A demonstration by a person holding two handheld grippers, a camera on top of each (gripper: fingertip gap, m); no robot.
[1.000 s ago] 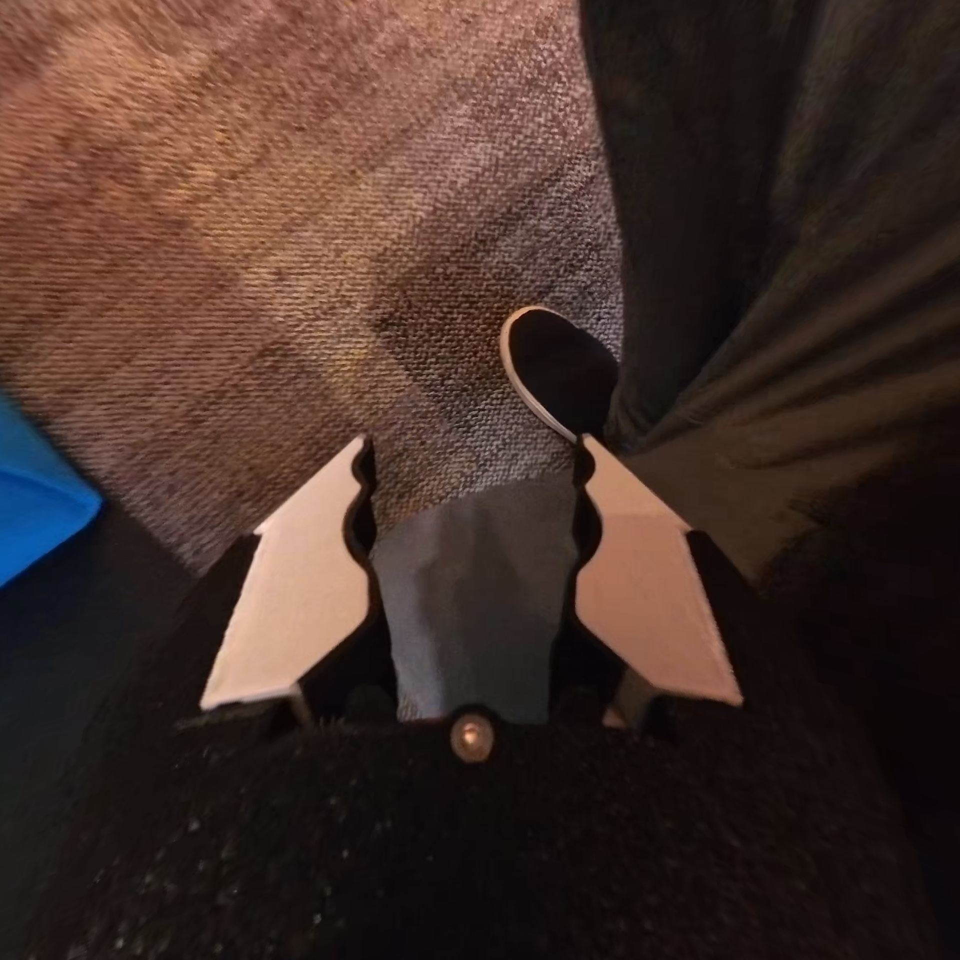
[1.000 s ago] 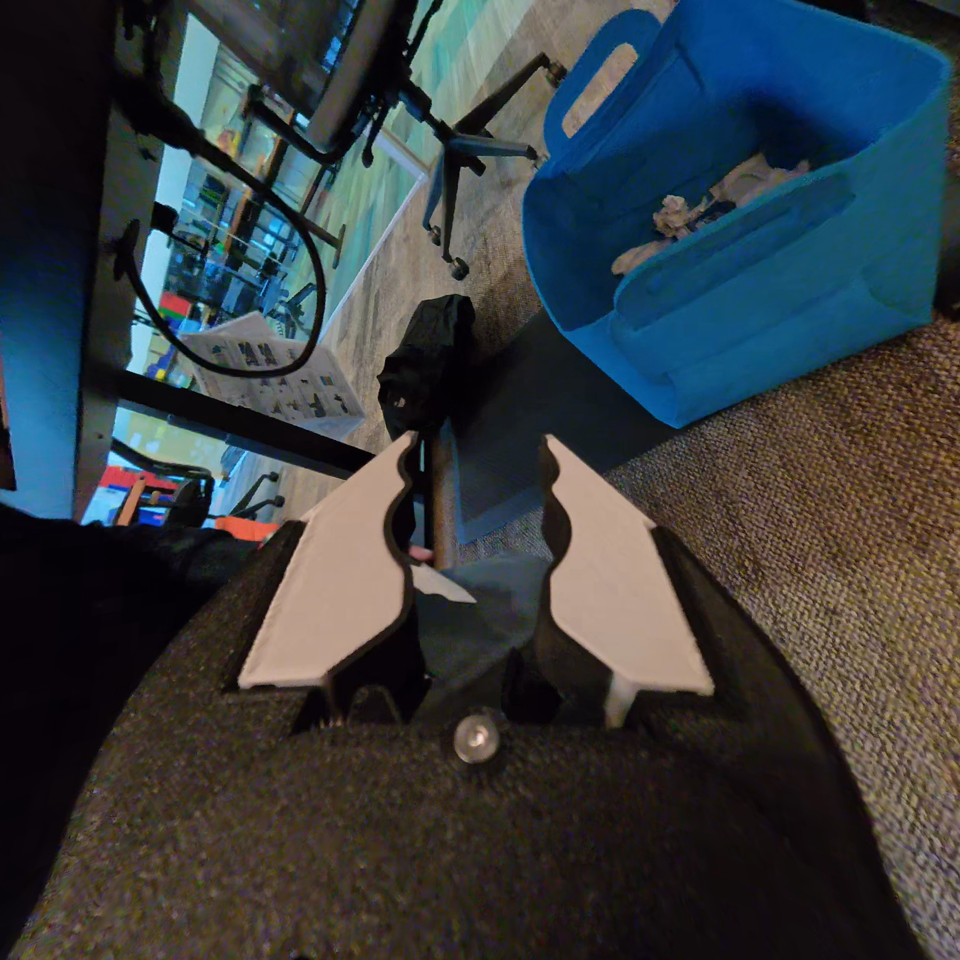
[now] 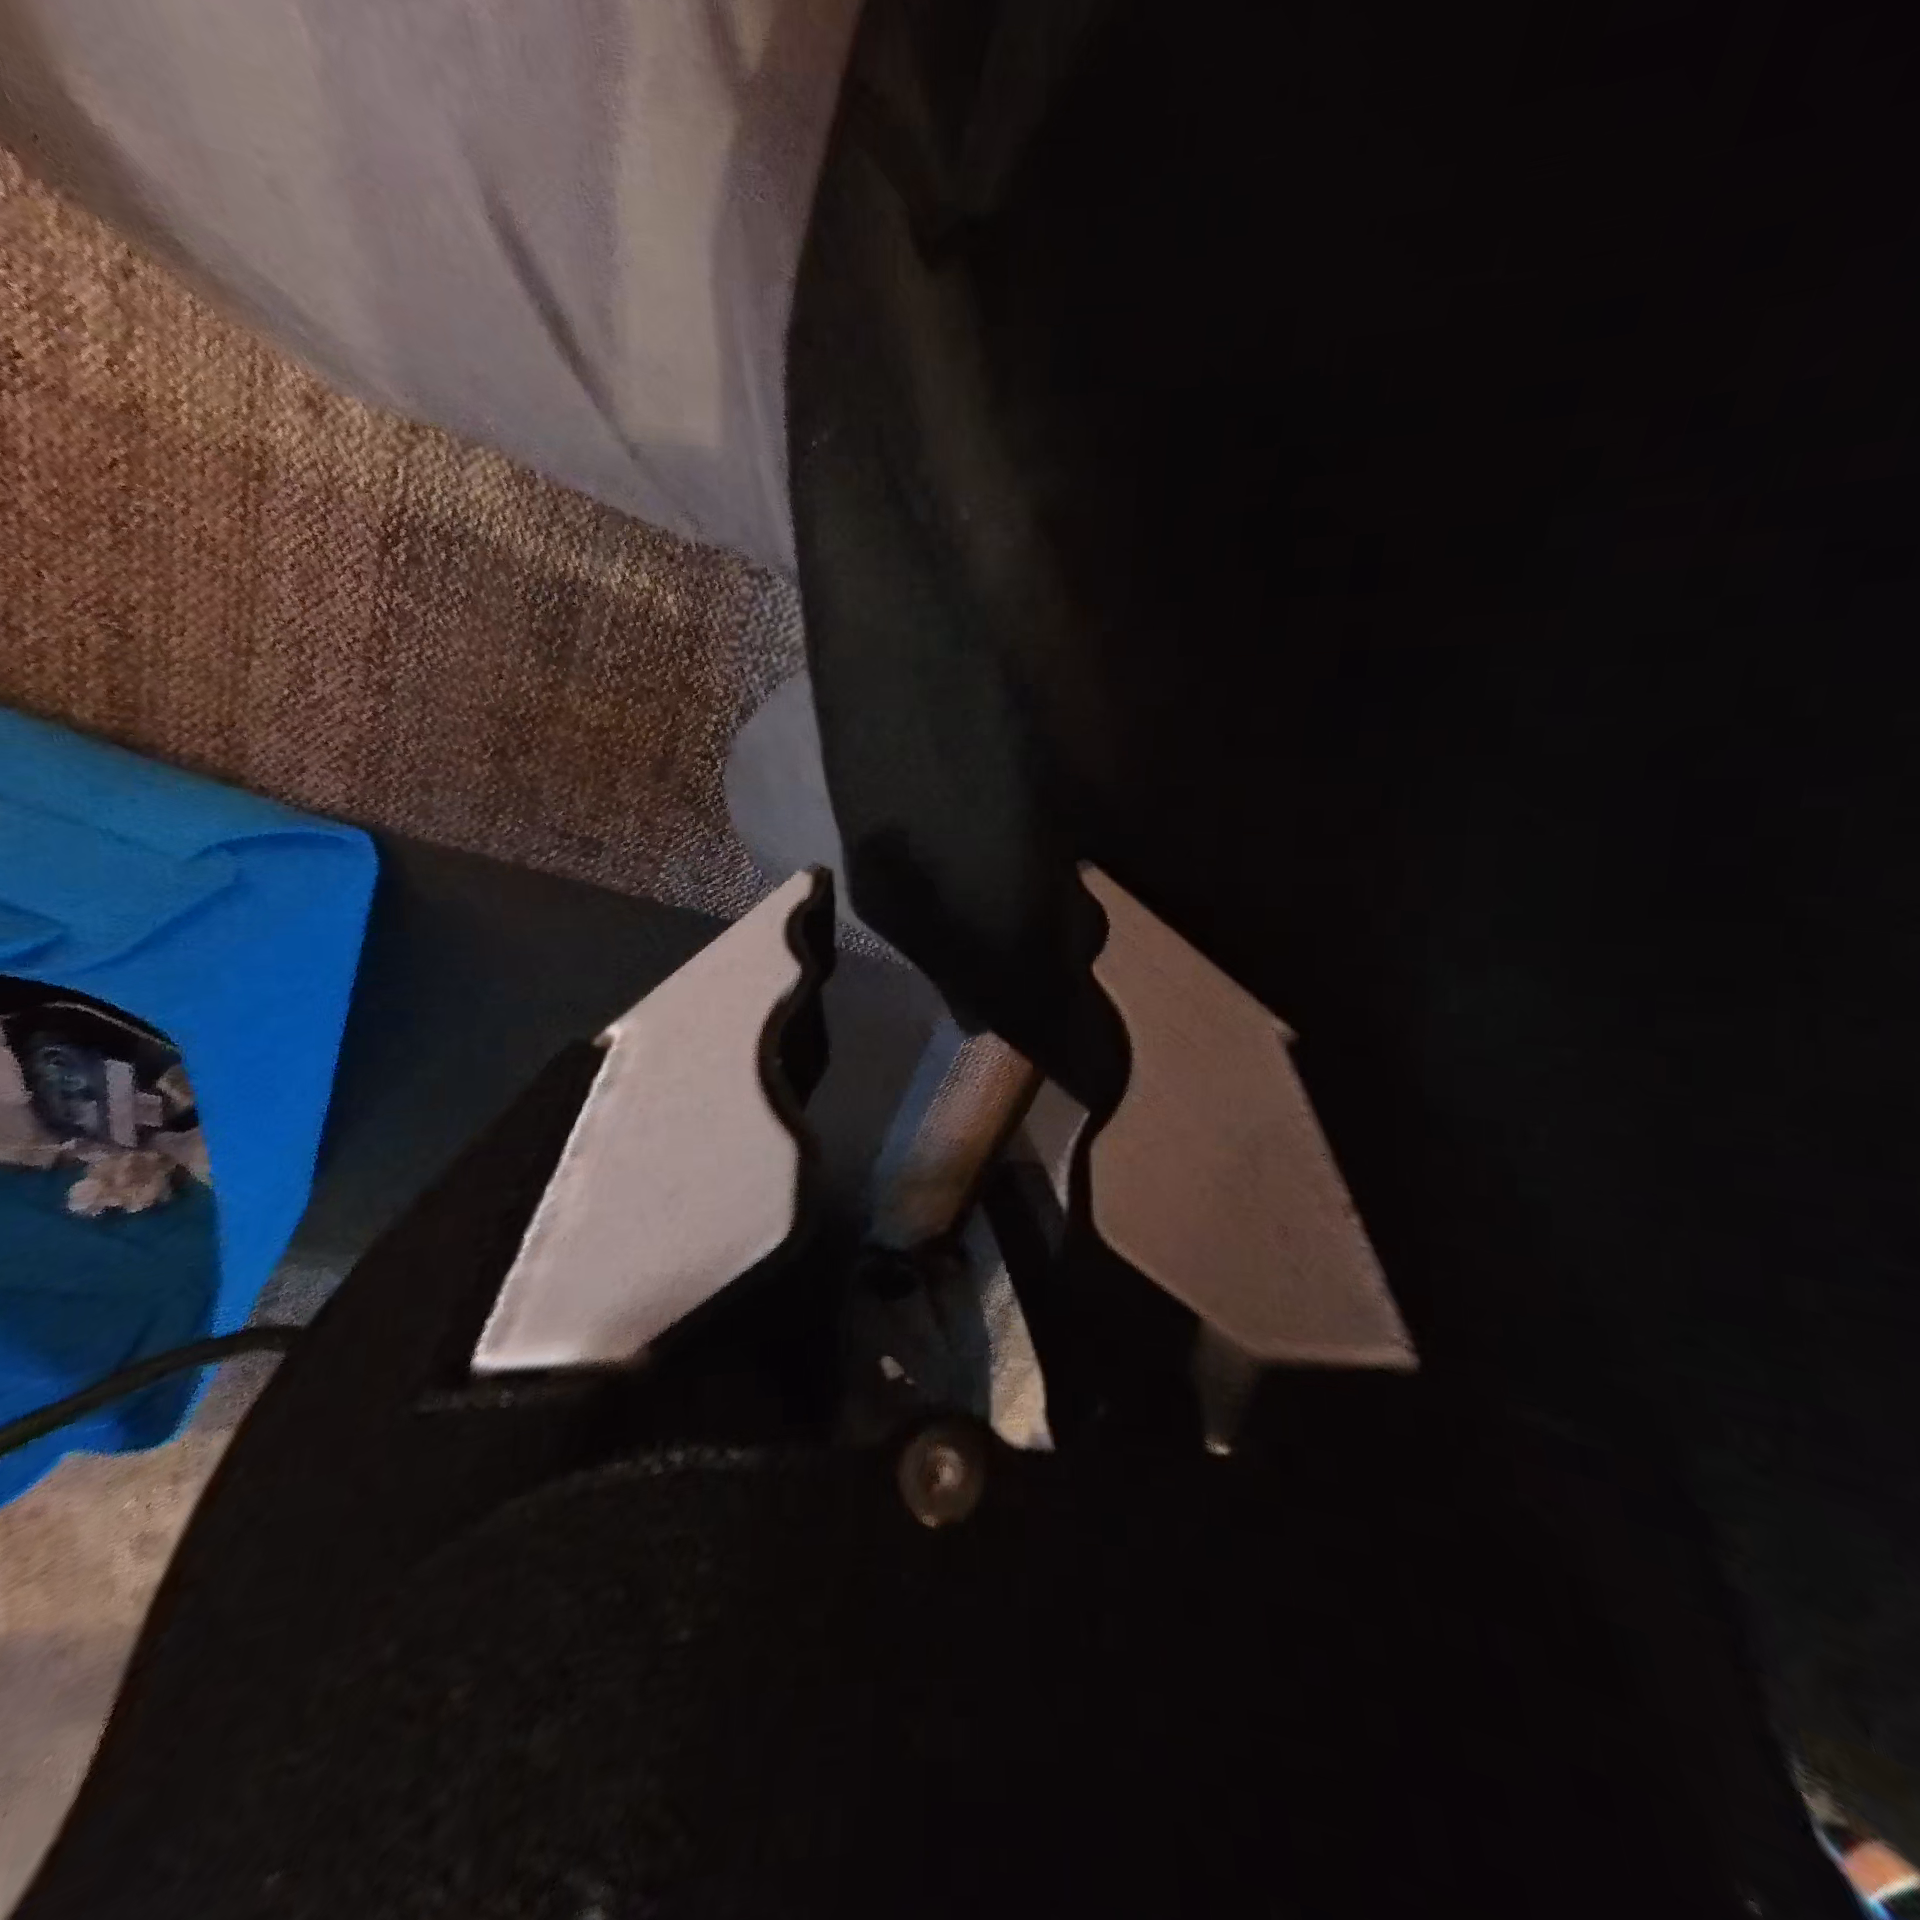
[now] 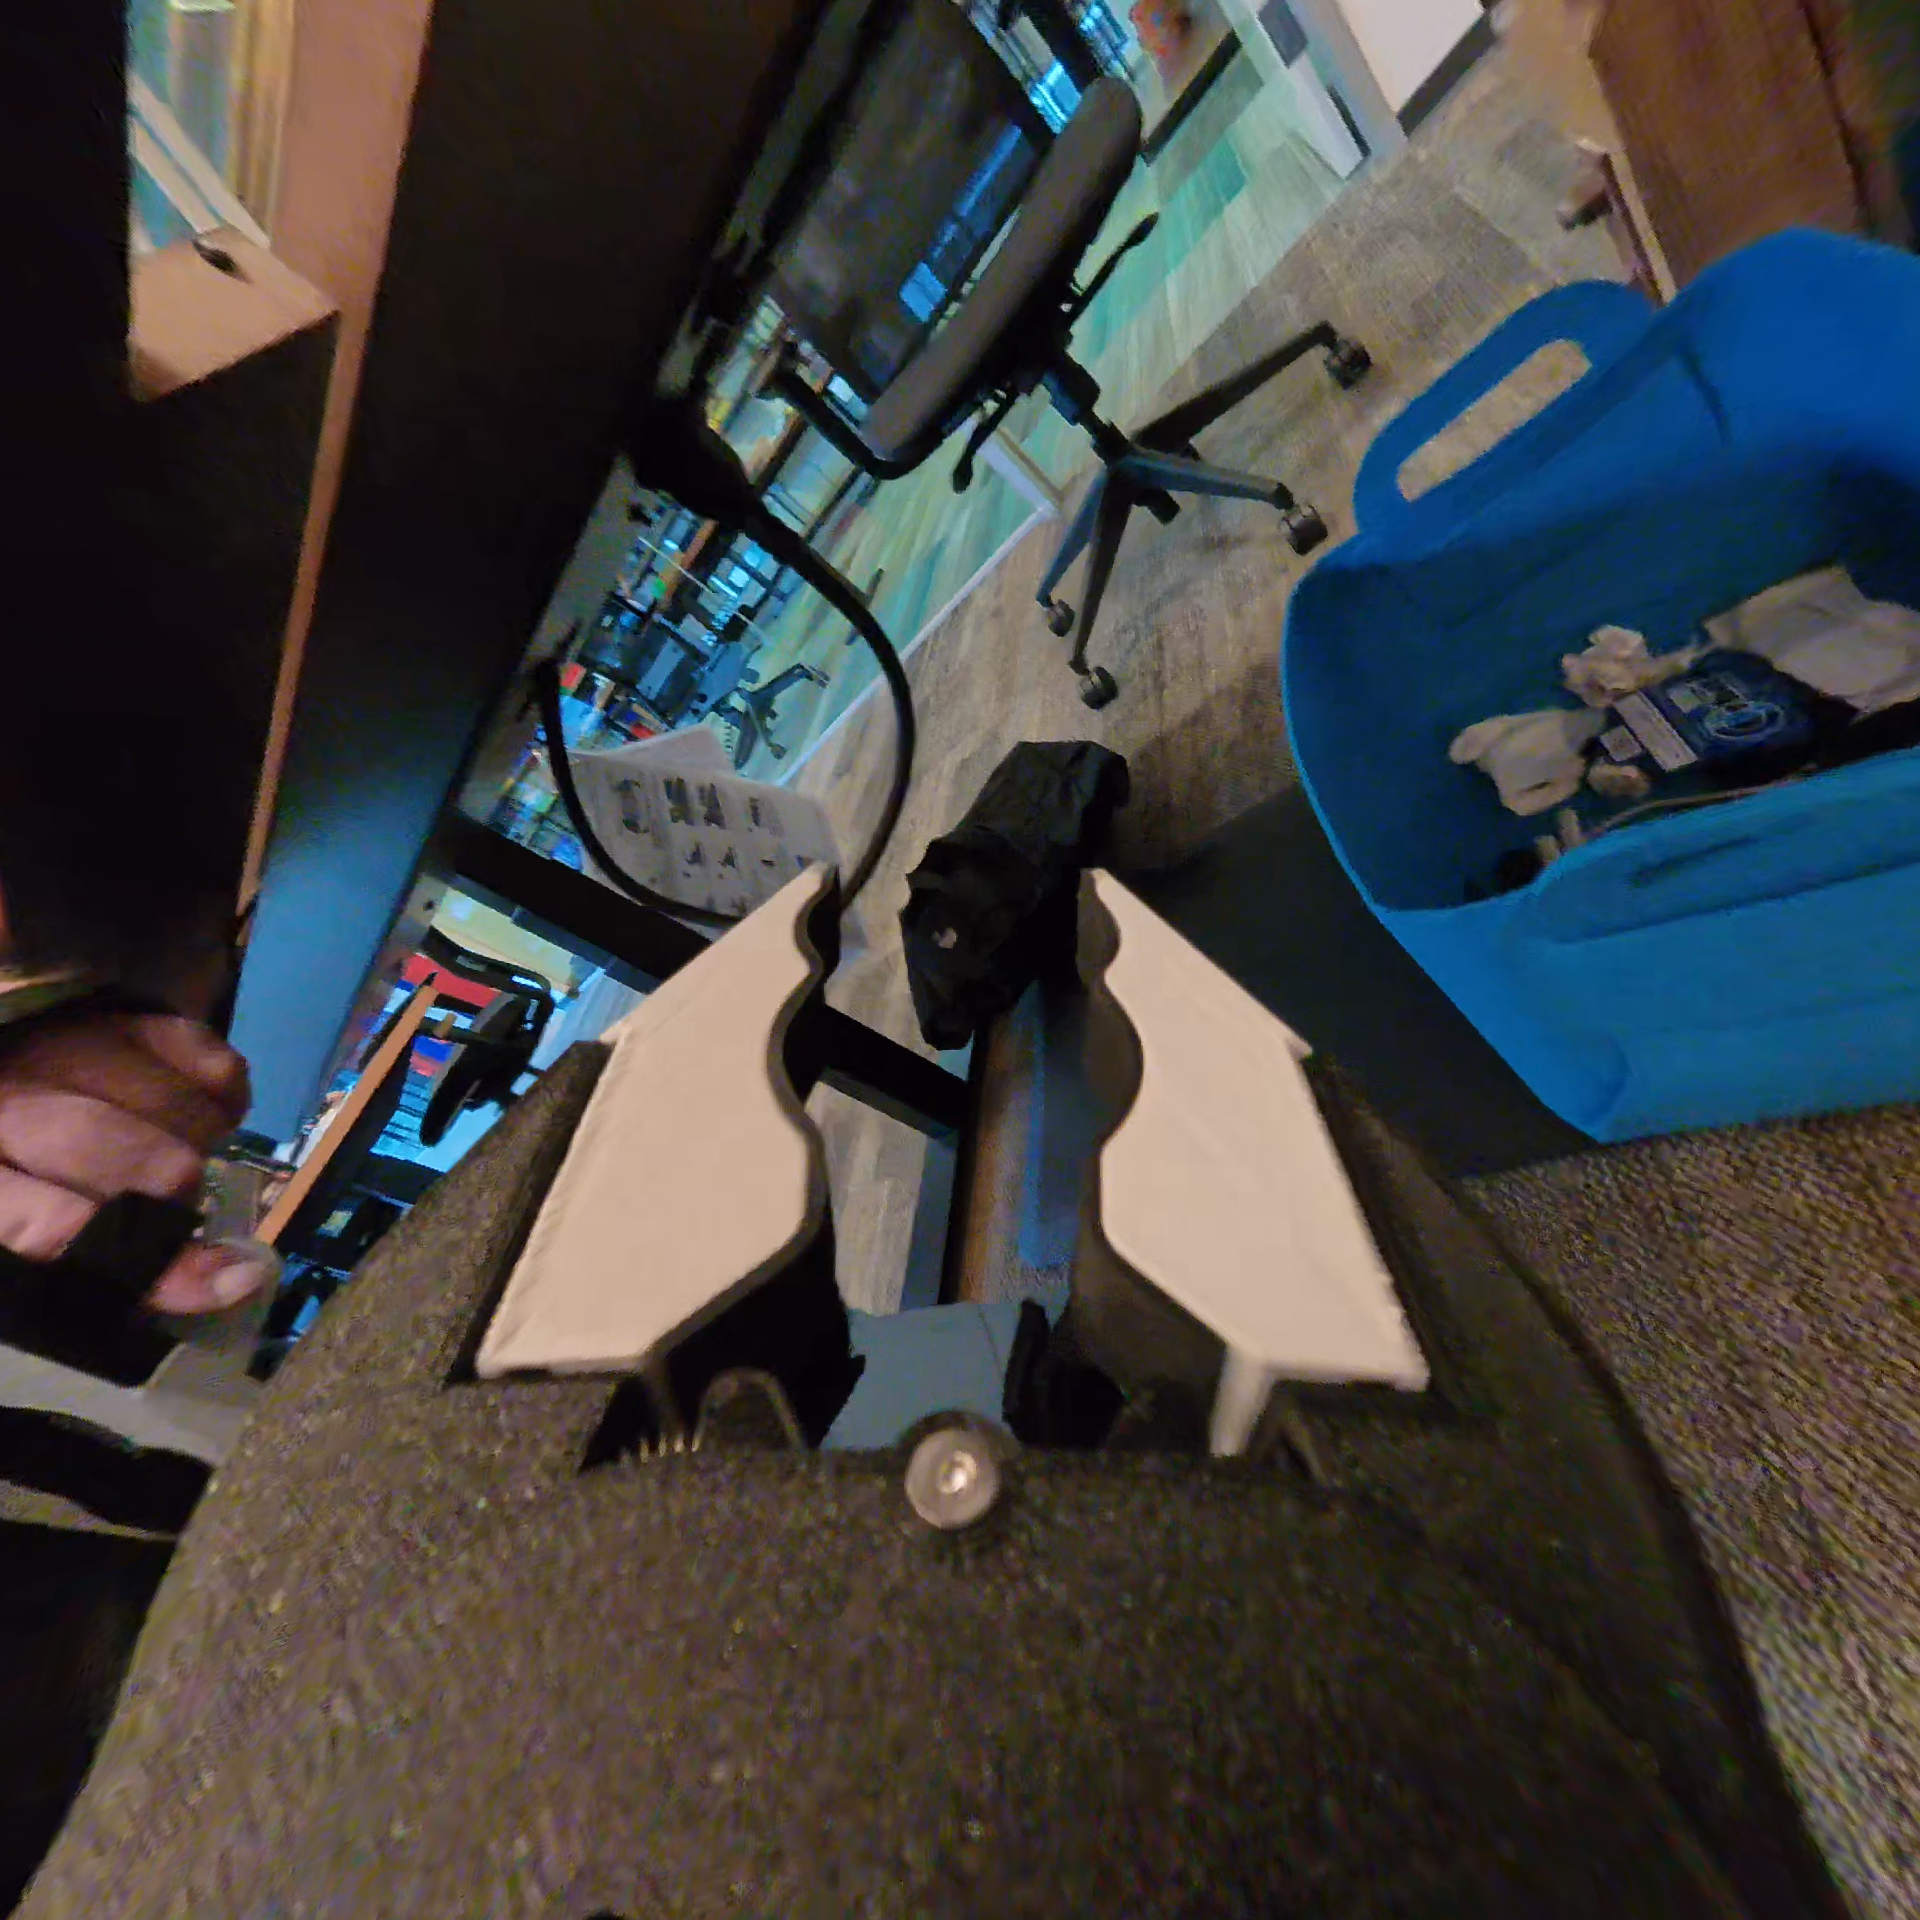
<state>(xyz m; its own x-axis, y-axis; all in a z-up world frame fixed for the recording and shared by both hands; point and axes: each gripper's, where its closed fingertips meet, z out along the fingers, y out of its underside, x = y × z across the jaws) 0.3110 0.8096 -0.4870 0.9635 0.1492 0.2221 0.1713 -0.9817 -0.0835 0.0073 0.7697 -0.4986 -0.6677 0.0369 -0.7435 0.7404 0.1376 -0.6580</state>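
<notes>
Your left gripper (image 3: 956, 935) and right gripper (image 4: 956, 925) both have jaws apart and empty; the soft, limp clothes (image 4: 1621, 707) in the blue bin (image 4: 1662, 966) pinch easily at any fold.

The left gripper (image 3: 956, 904) has its jaws apart, nothing clamped between them. The right gripper (image 4: 956, 904) likewise stands parted and empty. A hand (image 4: 104, 1153) shows left of the right claw.

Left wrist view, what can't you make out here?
- Right half: black, too dark to identify.
- White cloth: motion-blurred.
- Blue bin: cut by the left edge, contents blurred.
- Left claw: open; the dark fabric hides what lies beyond its tips.
</notes>
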